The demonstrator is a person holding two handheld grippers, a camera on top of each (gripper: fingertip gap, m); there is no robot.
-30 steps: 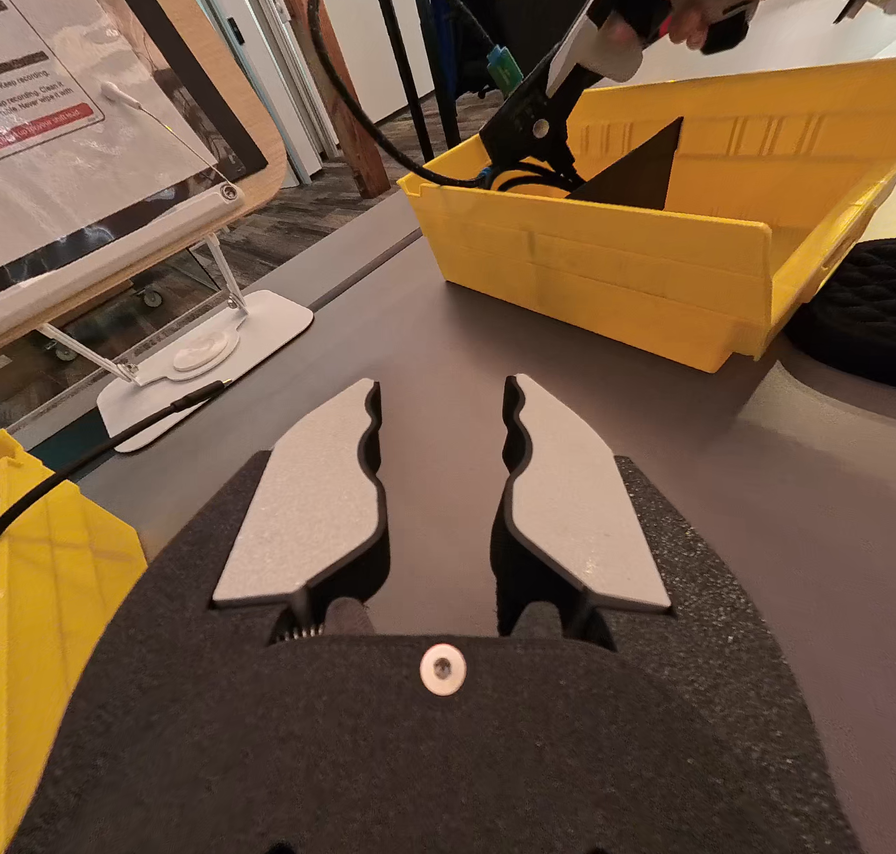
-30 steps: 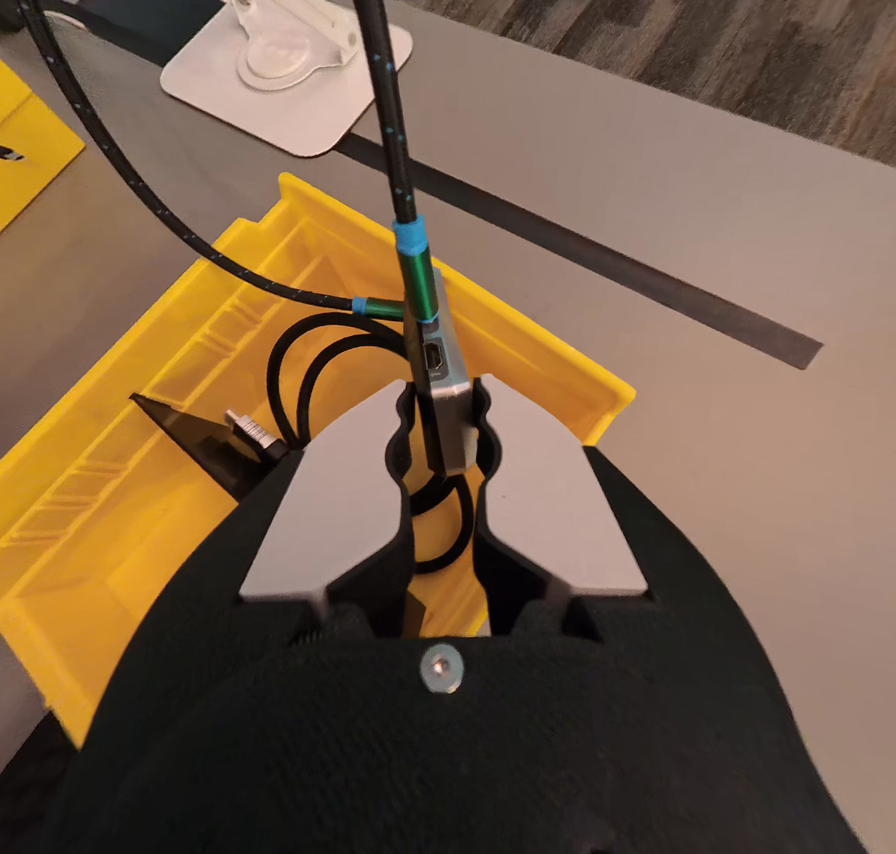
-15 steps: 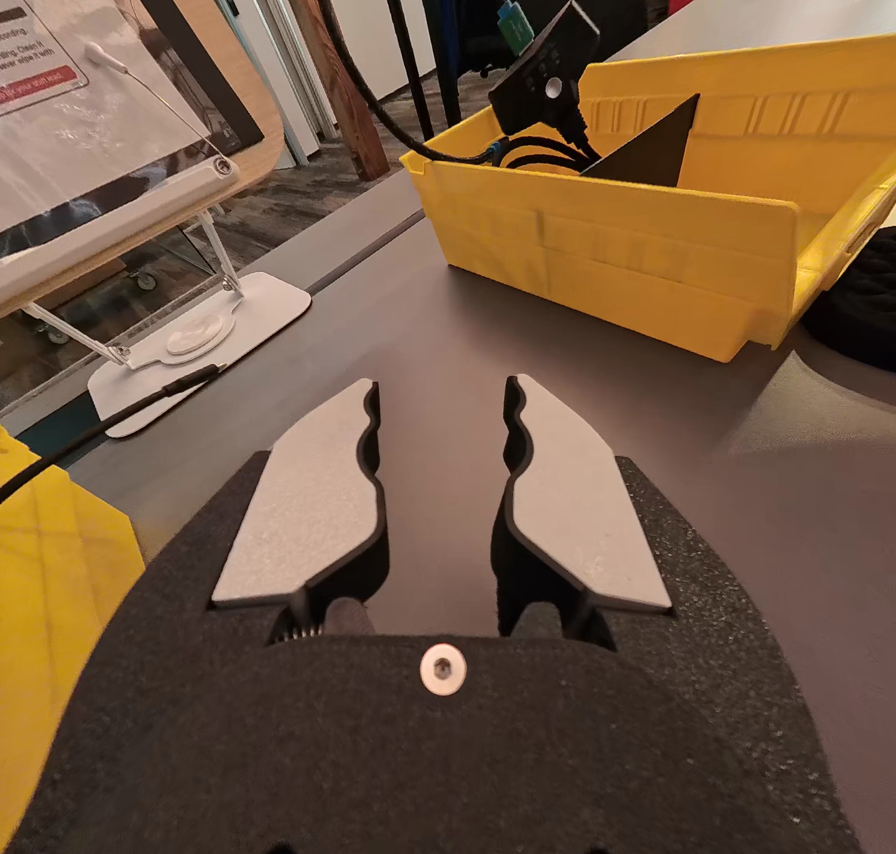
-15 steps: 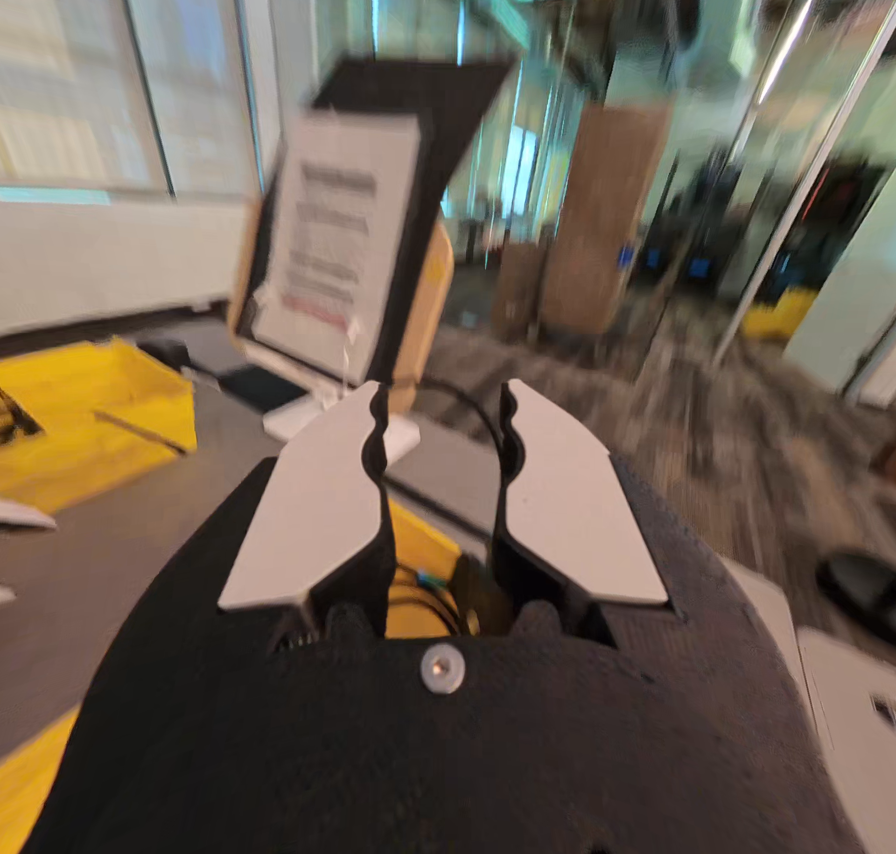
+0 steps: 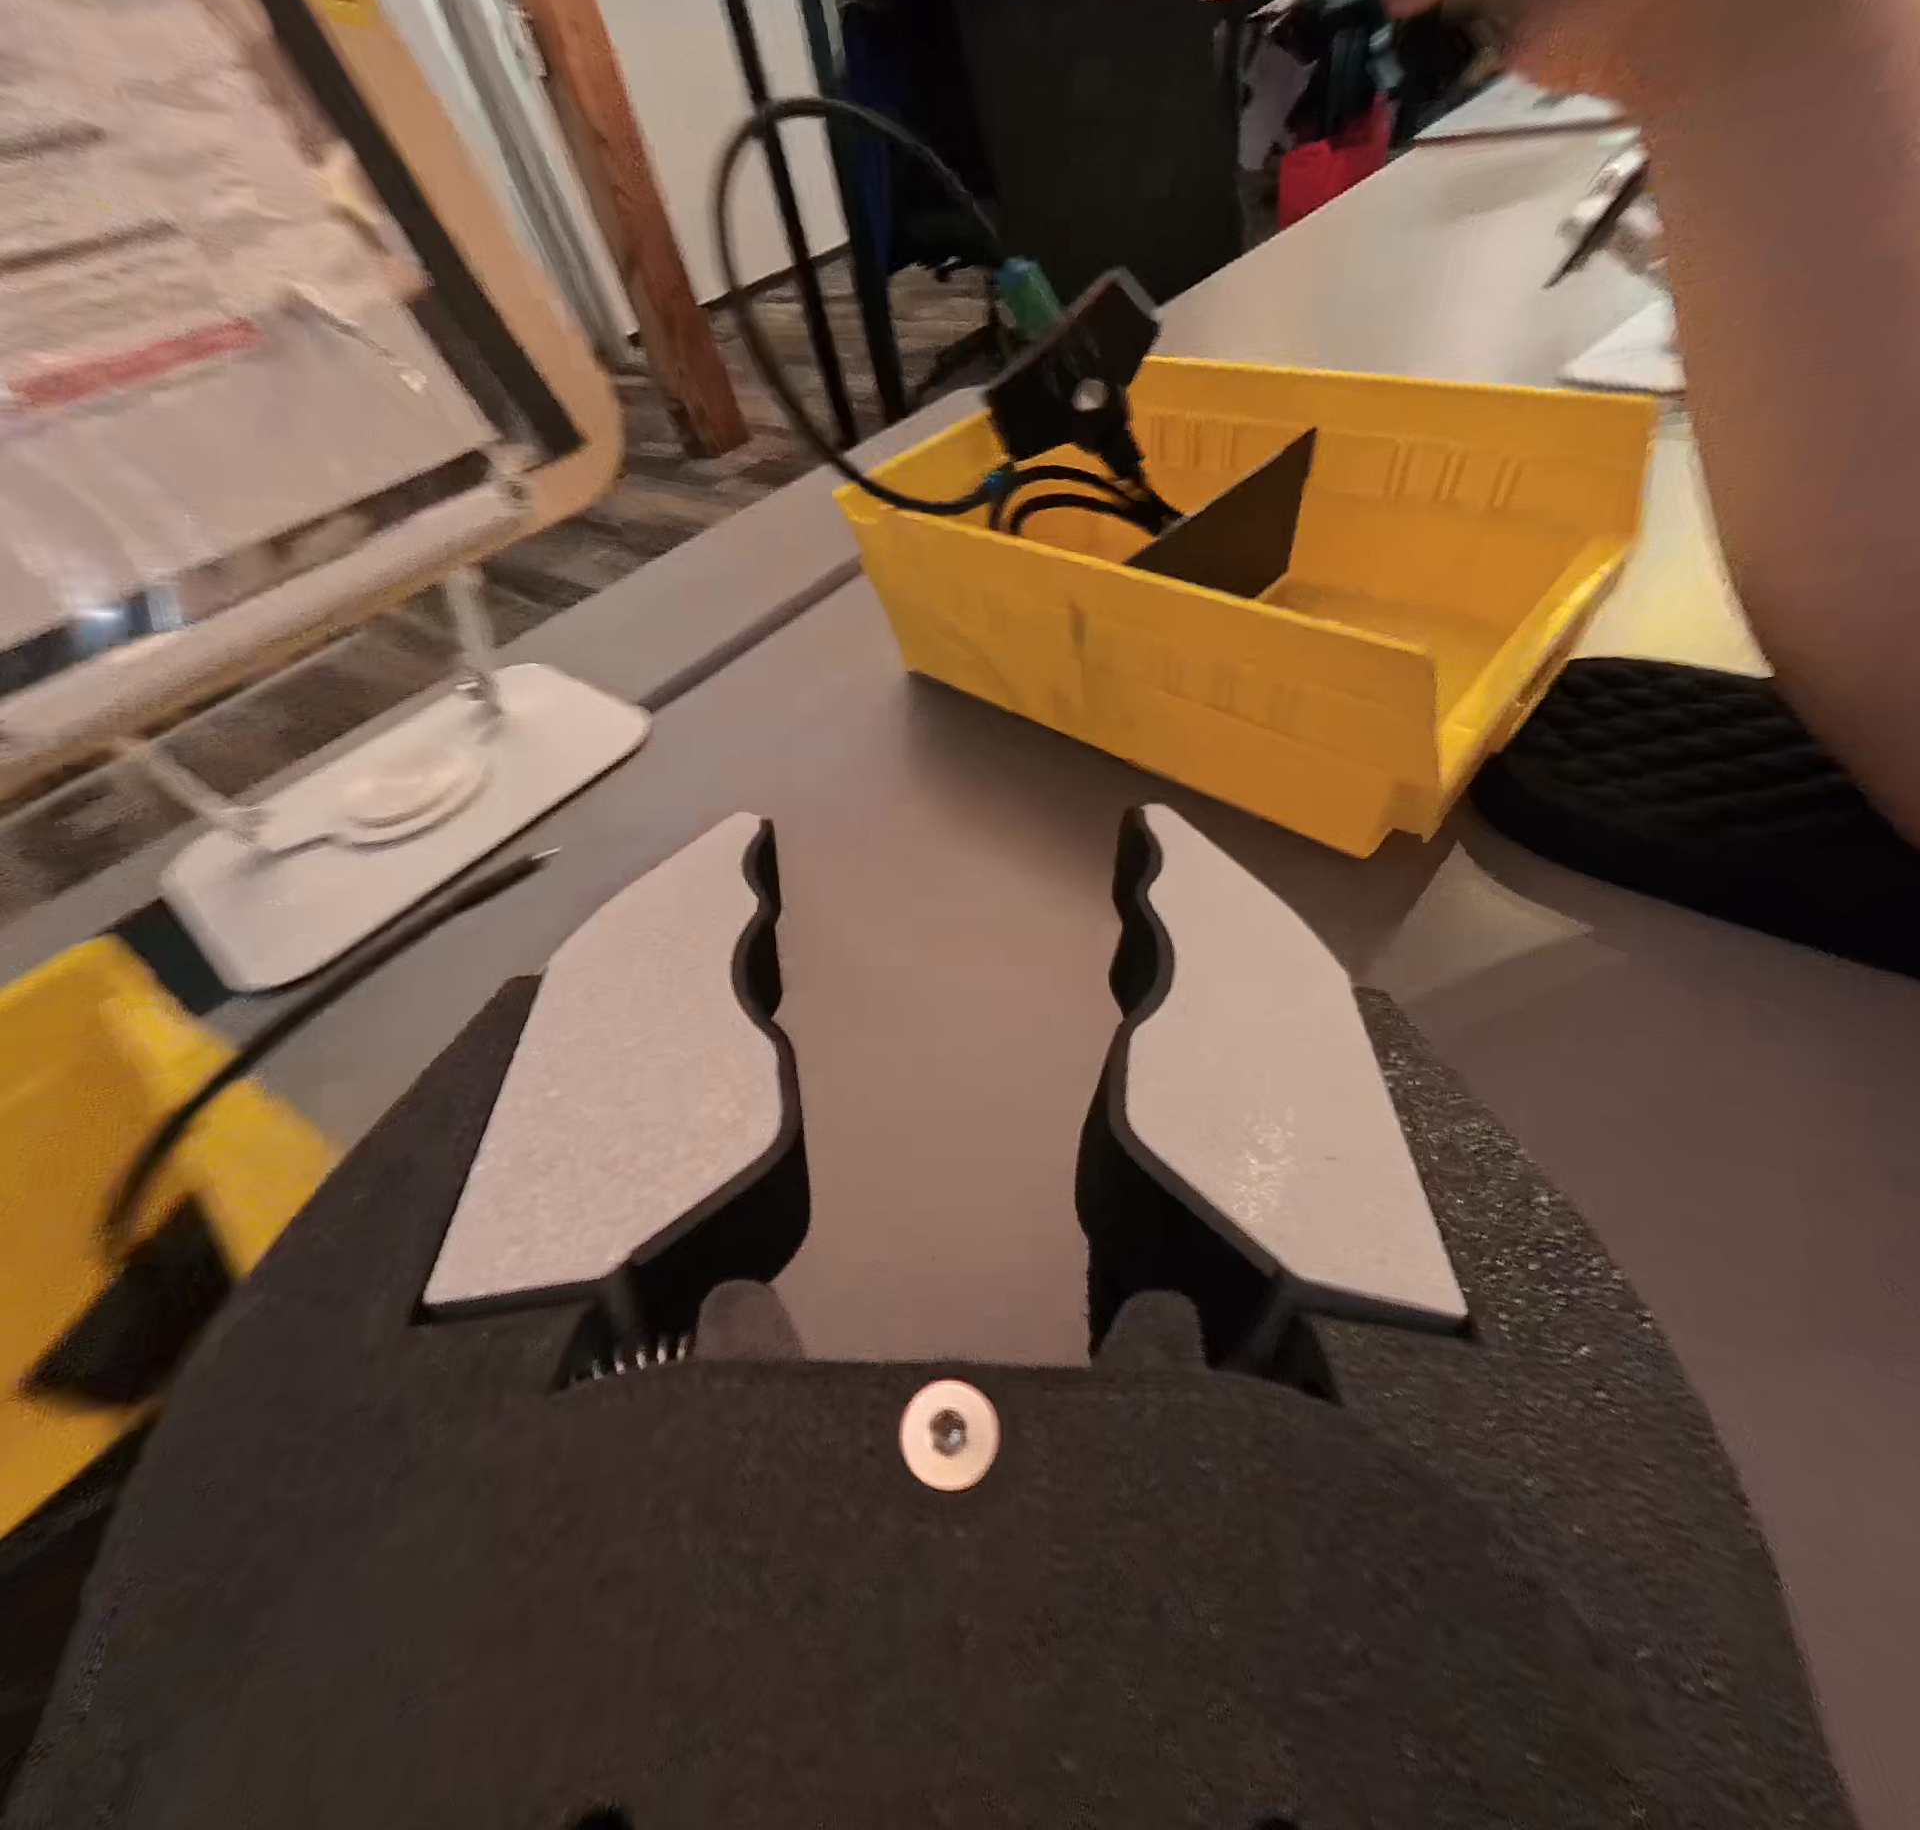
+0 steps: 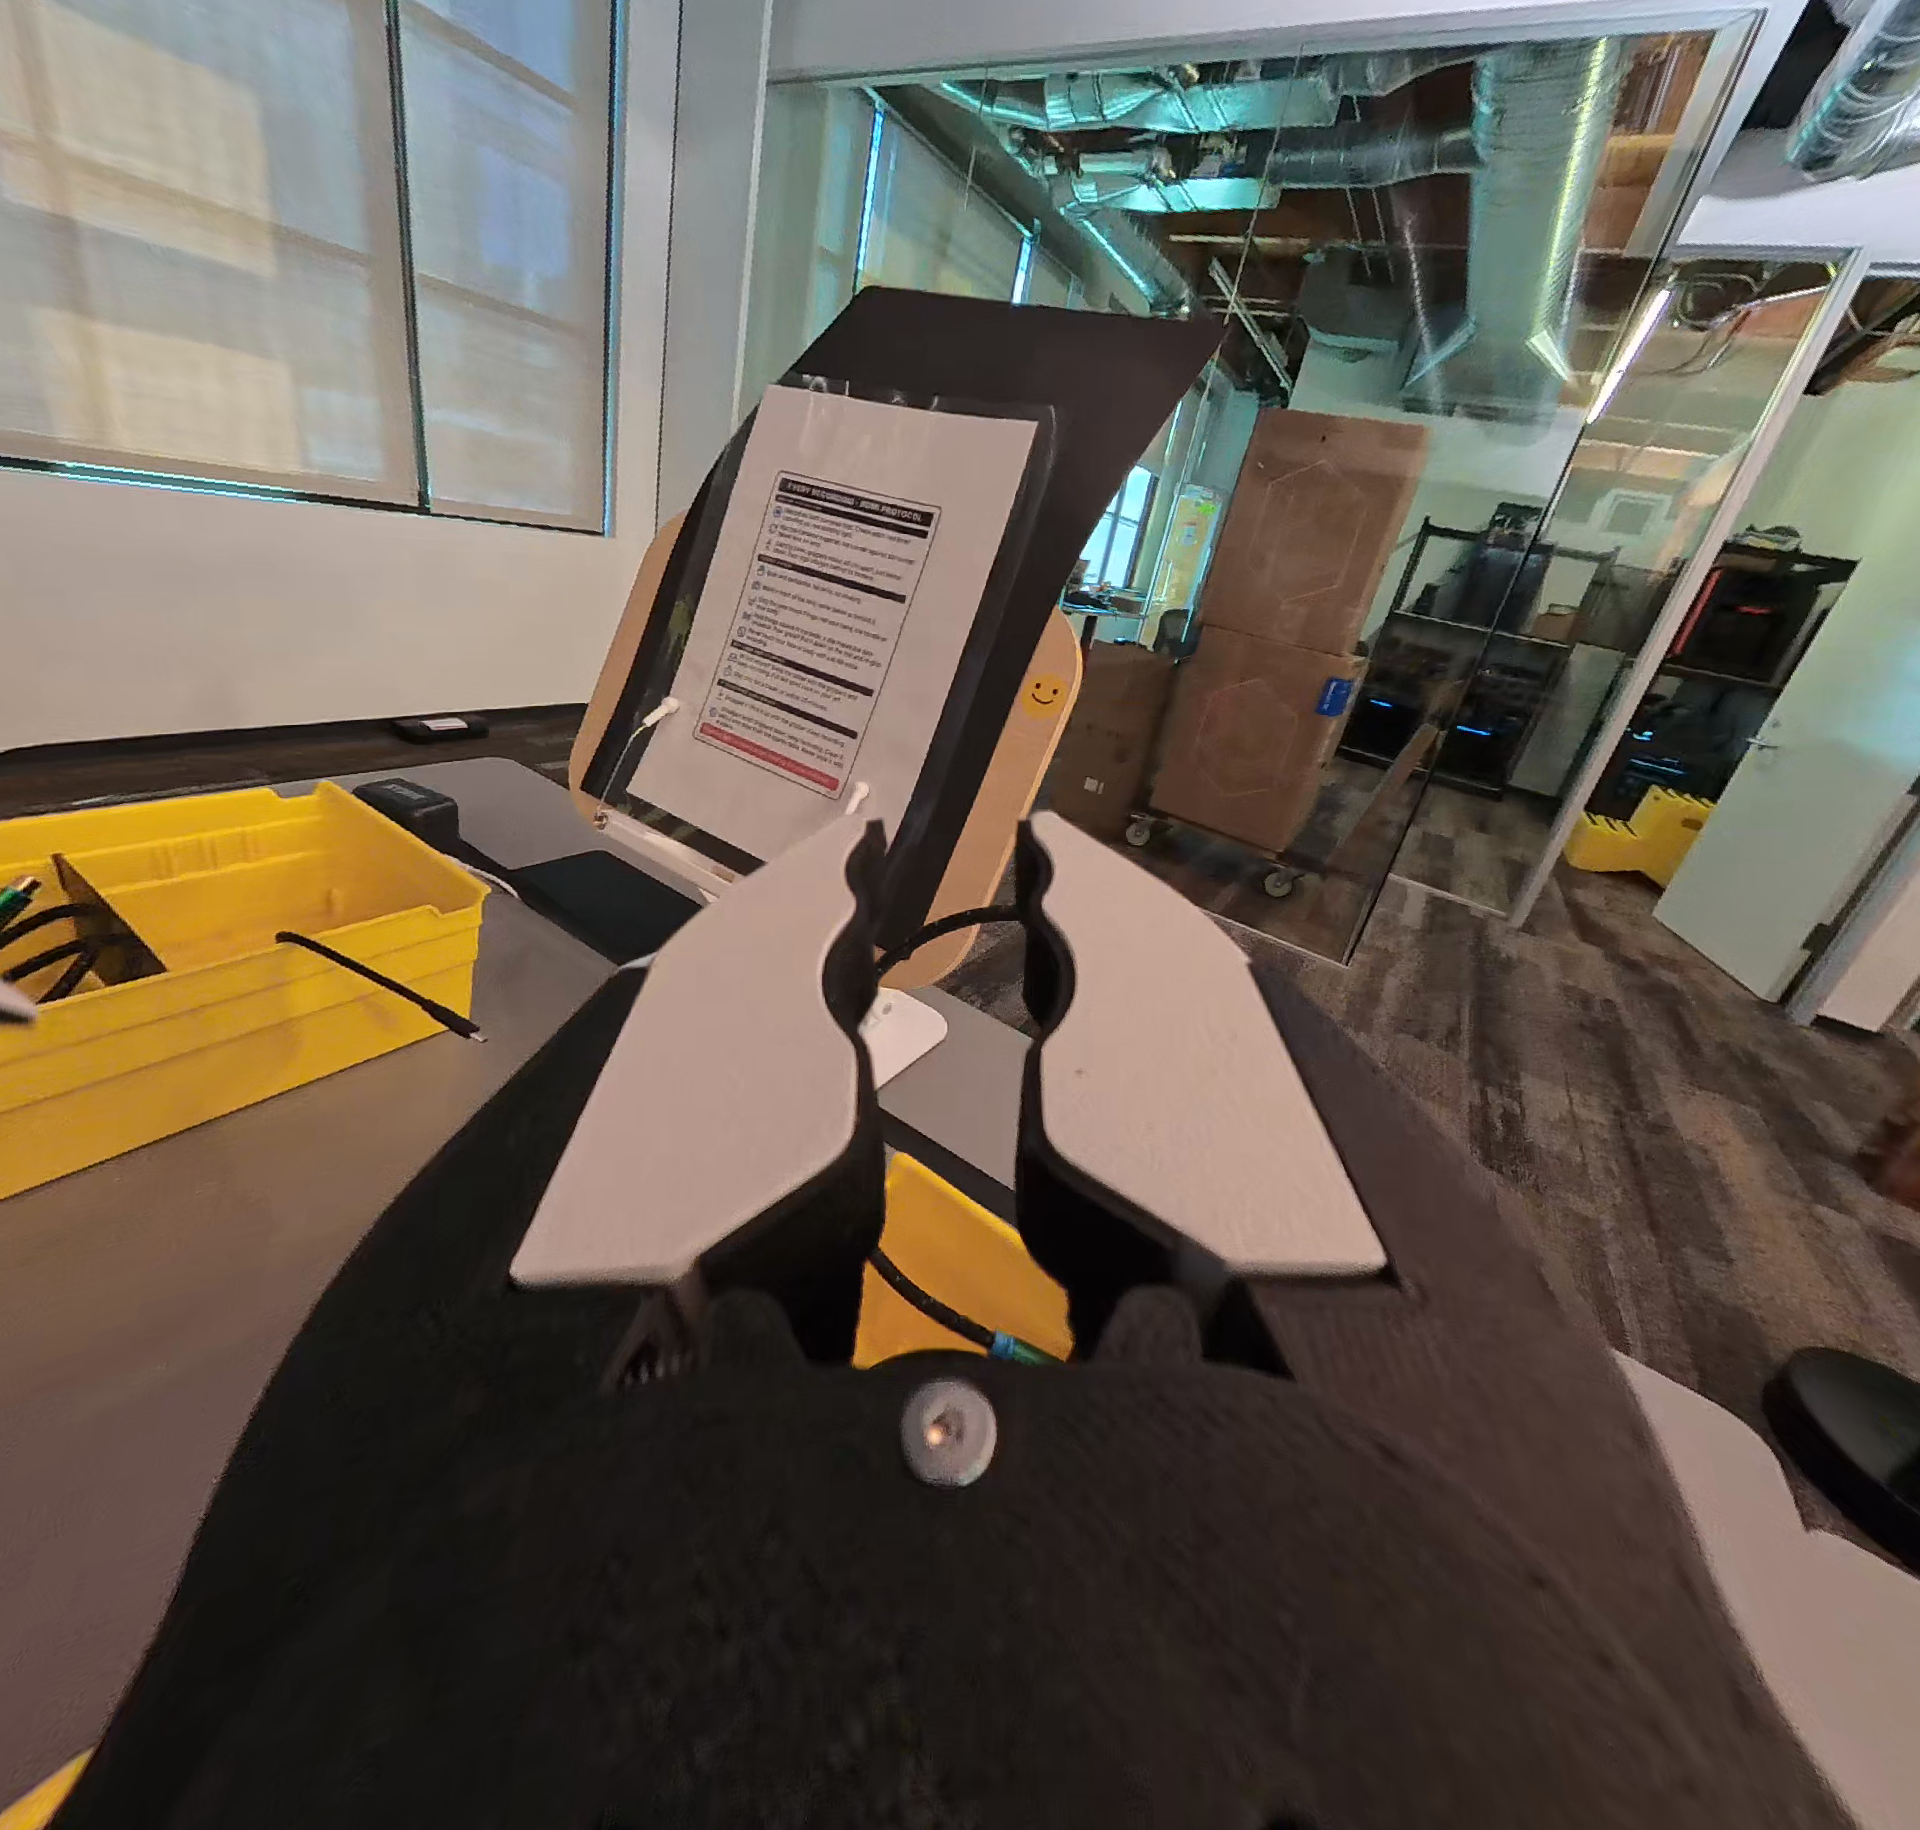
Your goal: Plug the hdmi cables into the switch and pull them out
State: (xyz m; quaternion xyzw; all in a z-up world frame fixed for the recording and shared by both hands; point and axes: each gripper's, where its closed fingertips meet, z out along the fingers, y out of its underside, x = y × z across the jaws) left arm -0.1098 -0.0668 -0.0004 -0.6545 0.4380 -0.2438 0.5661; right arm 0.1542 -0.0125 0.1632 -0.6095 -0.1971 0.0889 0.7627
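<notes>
The dark switch stands tilted at the left end of the far yellow bin. A green plug sits in its top, and a black braided cable loops up from it. My left gripper is open and empty, low over the grey table, well short of the bin. My right gripper is raised, empty, jaws a narrow gap apart. Below it I see a corner of the bin and a cable end. The switch is hidden in the right wrist view.
A document stand on a white base stands at the left; it also shows ahead in the right wrist view. A second yellow bin holds cables. A black pad and a person's arm are at the right. My hands' fingertips stand some 30 cm from each other.
My right gripper let go of the switch, rose out of the bin and swung up toward the stand. The switch stays in the bin. My left gripper drew back a little, still open.
</notes>
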